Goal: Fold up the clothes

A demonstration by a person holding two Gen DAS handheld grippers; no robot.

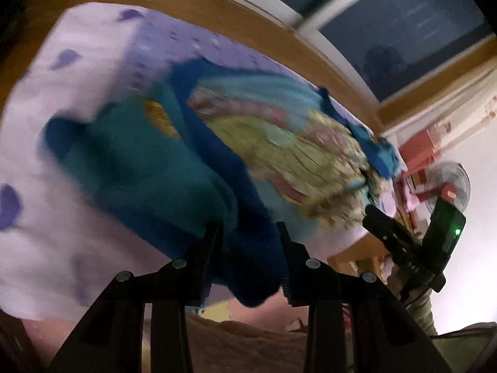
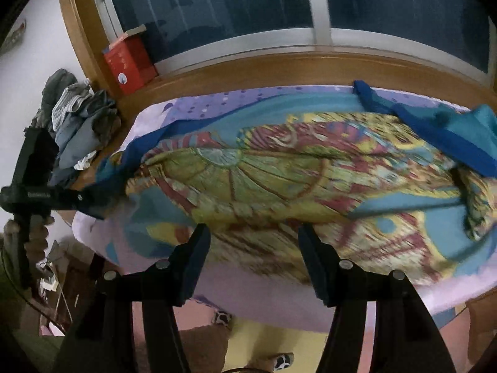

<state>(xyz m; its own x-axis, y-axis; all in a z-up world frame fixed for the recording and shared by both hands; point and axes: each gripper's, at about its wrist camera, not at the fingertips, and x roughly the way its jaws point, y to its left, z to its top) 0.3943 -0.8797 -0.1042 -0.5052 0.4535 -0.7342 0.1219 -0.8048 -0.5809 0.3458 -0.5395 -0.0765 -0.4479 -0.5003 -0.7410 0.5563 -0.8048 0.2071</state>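
L gripper (image 1: 248,233) angled down at patterned garment (image 2: 279,171), jaws pinching its blue edge. R gripper (image 2: 253,236) angled down over garment, jaws wide, holding nothing.

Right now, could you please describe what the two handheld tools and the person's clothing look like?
Both tools are matte black, each with two flat fingers on angled linkage arms joined by round silver rivets. The left tool has ridged finger edges. The right tool carries a black box with a green light and a dark cable. An olive-green sleeve shows beneath it.
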